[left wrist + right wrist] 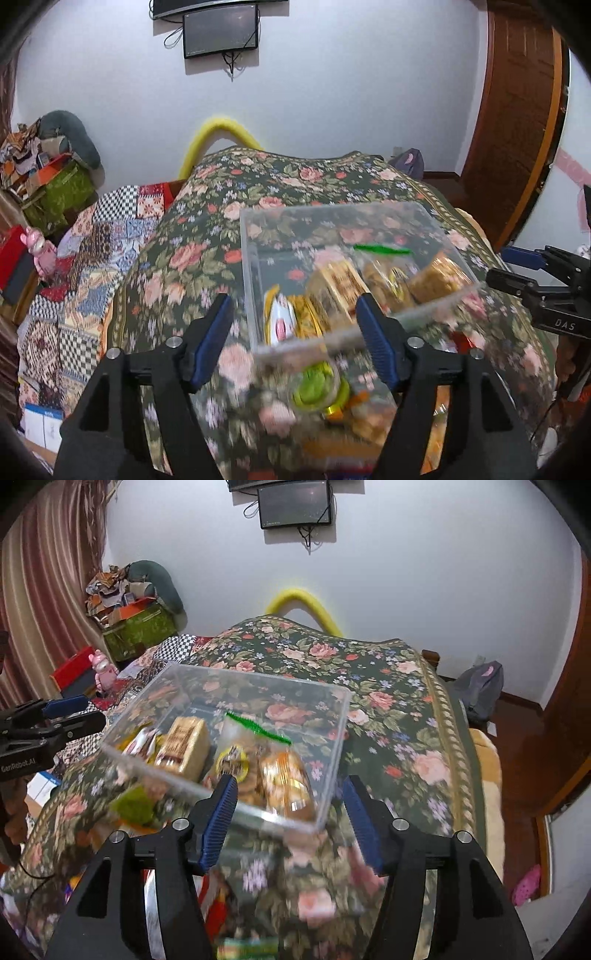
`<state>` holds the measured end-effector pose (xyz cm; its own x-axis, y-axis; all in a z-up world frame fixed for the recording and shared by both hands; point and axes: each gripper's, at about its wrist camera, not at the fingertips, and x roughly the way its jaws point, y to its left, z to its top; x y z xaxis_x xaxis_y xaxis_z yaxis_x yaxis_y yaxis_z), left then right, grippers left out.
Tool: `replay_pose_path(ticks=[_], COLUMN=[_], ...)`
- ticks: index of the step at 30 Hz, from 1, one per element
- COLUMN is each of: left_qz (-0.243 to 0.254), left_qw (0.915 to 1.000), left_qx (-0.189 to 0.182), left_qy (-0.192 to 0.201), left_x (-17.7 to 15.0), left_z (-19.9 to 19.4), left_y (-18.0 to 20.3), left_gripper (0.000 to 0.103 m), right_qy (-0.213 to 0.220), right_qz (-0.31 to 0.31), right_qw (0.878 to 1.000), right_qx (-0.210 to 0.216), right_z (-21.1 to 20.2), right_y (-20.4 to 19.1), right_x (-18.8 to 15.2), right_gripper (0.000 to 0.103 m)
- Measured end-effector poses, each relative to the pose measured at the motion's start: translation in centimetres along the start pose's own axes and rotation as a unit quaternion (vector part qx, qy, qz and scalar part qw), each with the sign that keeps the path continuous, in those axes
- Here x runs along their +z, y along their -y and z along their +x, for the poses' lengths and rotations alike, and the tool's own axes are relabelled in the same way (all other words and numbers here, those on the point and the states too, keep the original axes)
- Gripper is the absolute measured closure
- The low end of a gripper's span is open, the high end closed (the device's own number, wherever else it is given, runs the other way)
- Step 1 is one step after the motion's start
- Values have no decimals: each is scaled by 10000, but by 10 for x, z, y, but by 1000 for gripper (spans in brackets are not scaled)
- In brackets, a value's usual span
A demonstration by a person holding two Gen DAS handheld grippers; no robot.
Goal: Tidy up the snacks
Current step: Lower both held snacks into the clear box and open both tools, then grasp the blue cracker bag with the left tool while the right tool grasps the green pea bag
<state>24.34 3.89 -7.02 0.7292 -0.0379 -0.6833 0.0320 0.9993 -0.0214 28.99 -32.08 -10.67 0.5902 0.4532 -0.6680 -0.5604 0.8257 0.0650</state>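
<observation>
A clear plastic box (258,266) stands on the floral cloth and holds several wrapped snacks, among them a tan biscuit pack (334,288) and a bag with a green zip strip (382,249). My left gripper (295,334) is open and empty, its jaws either side of the box's near left corner. A green-lidded cup (317,387) and other blurred snacks lie before the box. In the right wrist view the box (332,716) holds the same packs (184,746); my right gripper (290,819) is open and empty at its near right corner. The green cup (133,805) is at left.
The table (258,192) under the floral cloth fills the middle. A quilt-covered surface (92,251) and a pile of boxes (55,184) are at left. A wooden door (517,122) is at right. A backpack (480,690) sits on the floor. The other gripper shows at each view's edge (543,288).
</observation>
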Motion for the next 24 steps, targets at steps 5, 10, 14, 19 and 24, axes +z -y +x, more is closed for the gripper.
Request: replay_pose_path(ticks=[5, 10, 14, 19, 24], left_qz=[-72, -217, -240, -219, -206], left_qw=[9995, 9972, 9937, 9913, 9866], left_qx=[-182, -407, -640, -625, -891], left_qy=[-243, -593, -884, -1138, -1354], left_x=[-22, -49, -73, -98, -115], left_z=[-19, -31, -34, -32, -29], left_y=[-1, 2, 8, 18, 30], left_gripper=[30, 28, 22, 22, 22], right_qy=[69, -74, -269, -400, -630], right_qz=[131, 187, 247, 358, 526], right_qw=[9999, 9998, 9993, 9985, 9966], right_qx=[64, -42, -78, -100, 85], right_z=[-31, -44, -47, -48, -35], right_y=[2, 2, 2, -2, -5], right_x=[-26, -53, -75, -100, -117], right_gripper=[40, 39, 36, 35, 35])
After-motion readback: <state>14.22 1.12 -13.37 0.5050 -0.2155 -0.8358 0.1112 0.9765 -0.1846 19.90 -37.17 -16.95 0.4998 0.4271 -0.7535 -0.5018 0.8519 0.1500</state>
